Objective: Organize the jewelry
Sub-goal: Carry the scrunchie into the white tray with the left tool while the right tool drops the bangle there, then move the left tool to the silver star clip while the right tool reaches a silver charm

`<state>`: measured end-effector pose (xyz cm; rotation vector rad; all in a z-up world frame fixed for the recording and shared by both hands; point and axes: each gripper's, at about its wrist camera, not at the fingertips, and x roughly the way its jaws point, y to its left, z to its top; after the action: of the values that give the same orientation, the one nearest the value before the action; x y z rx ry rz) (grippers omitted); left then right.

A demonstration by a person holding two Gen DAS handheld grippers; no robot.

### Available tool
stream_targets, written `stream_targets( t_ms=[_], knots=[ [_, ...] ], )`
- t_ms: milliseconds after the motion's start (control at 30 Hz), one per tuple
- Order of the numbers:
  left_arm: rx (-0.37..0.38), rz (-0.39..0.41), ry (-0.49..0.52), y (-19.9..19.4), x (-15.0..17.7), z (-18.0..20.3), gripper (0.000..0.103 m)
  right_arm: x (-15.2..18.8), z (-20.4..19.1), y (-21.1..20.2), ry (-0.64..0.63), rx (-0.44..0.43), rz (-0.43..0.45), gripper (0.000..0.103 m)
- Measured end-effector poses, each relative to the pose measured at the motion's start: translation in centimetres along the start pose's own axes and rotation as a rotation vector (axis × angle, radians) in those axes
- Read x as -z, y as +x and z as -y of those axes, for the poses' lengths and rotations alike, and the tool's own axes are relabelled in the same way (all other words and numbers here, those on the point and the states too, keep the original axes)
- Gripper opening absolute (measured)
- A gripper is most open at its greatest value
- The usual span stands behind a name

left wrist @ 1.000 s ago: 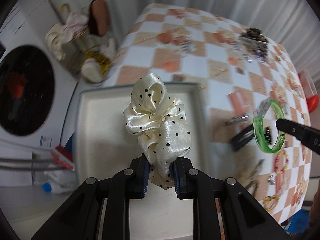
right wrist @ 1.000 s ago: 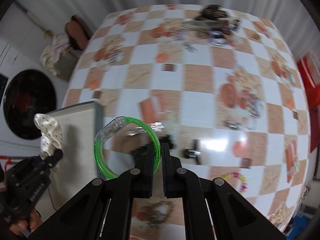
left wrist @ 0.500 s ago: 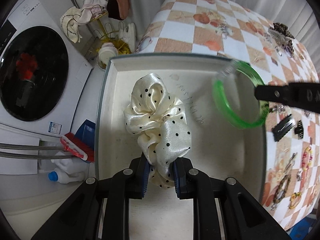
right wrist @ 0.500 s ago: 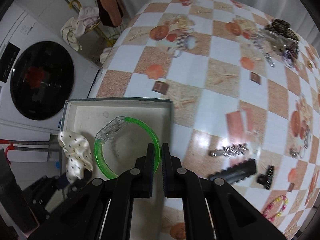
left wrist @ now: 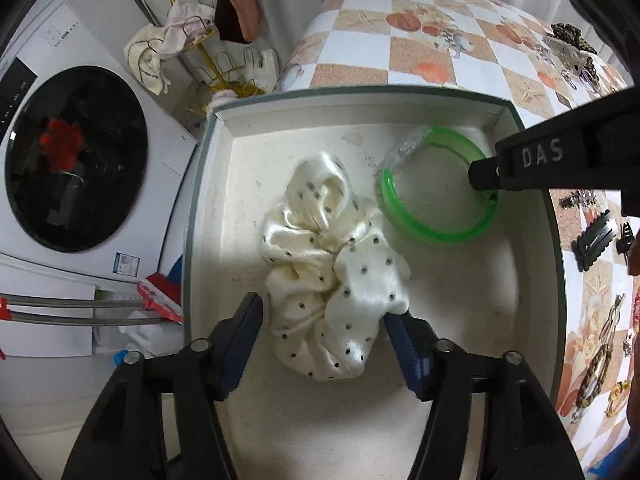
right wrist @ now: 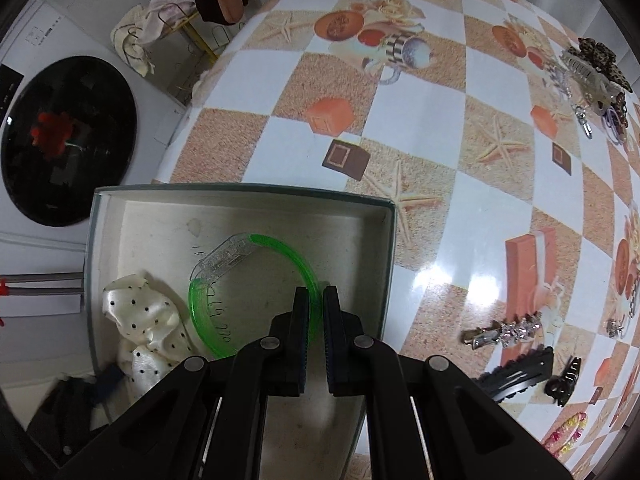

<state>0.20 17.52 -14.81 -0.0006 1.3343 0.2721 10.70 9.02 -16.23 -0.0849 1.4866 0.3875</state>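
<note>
White letters "DAS" read on the side of the right gripper (left wrist: 486, 174); faint handwritten digits on the floor of the box (right wrist: 240, 191) under the green bangle (right wrist: 296, 264) are not clearly legible. The box sits at the bench (right wrist: 440, 152) corner, its walls ringing both tools, bare floor behind the left gripper (left wrist: 324, 316). The left jaws are spread wide, the polka-dot scrunchie (left wrist: 332, 280) lying loose on the box floor between them, the cloth brushing the right-hand finger. The right jaws are pinched on the bangle's rim, the ring lying ahead and left of them, inside the box near its right wall.
</note>
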Motion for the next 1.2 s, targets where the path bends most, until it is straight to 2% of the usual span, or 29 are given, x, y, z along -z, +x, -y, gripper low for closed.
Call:
stream_targets(
  t_ms=[133, 300, 333, 367, 400, 433, 467, 567, 633, 767, 800, 1000, 1200],
  knots=[
    [0.001, -0.021, -0.002, 0.2, 0.2, -0.1, 0.068, 0.1, -0.3, 0.0, -0.016, 0.011, 0.007, 0.008],
    [0.002, -0.019, -0.003, -0.2, 0.5, -0.3, 0.068, 0.0, -0.1, -0.1, -0.002, -0.018, -0.005, 0.009],
    [0.002, -0.017, -0.001, -0.3, 0.7, -0.3, 0.074, 0.1, 0.1, -0.4, 0.003, -0.031, -0.004, 0.012],
    [-0.001, -0.016, -0.001, -0.5, 0.7, -0.3, 0.096, 0.1, 0.2, -0.8, 0.007, -0.043, 0.003, 0.016],
    [-0.005, -0.011, -0.005, -0.6, 0.7, -0.3, 0.103, 0.1, 0.2, -1.2, 0.011, -0.054, 0.012, 0.031],
    [-0.011, 0.004, -0.008, -0.9, 0.8, -0.4, 0.103, 0.1, 0.2, -1.8, 0.015, -0.066, 0.025, 0.050],
    [-0.012, 0.012, -0.005, -1.2, 0.8, -0.4, 0.103, 0.0, 0.2, -2.5, 0.017, -0.080, 0.045, 0.056],
    [-0.009, 0.008, 0.006, -1.7, 0.9, -0.2, 0.103, 0.2, 0.4, -4.4, 0.022, -0.110, 0.087, 0.060],
    [-0.007, 0.010, 0.014, -2.2, 1.0, 0.0, 0.103, 0.5, 0.9, -5.5, 0.038, -0.120, 0.104, 0.067],
    [-0.003, 0.028, 0.044, -3.6, 1.0, 1.0, 0.103, 1.3, 3.0, -7.9, 0.094, -0.127, 0.140, 0.074],
    [-0.001, 0.033, 0.055, -4.0, 0.9, 1.3, 0.103, 1.5, 3.5, -8.3, 0.109, -0.122, 0.145, 0.080],
    [0.006, 0.070, 0.119, -6.0, -0.2, 3.7, 0.103, 4.9, 9.6, -11.3, 0.220, -0.078, 0.159, 0.080],
    [0.038, 0.081, 0.185, -6.7, -1.9, 7.0, 0.103, 9.0, 16.4, -12.6, 0.355, -0.016, 0.148, 0.080]
  ],
)
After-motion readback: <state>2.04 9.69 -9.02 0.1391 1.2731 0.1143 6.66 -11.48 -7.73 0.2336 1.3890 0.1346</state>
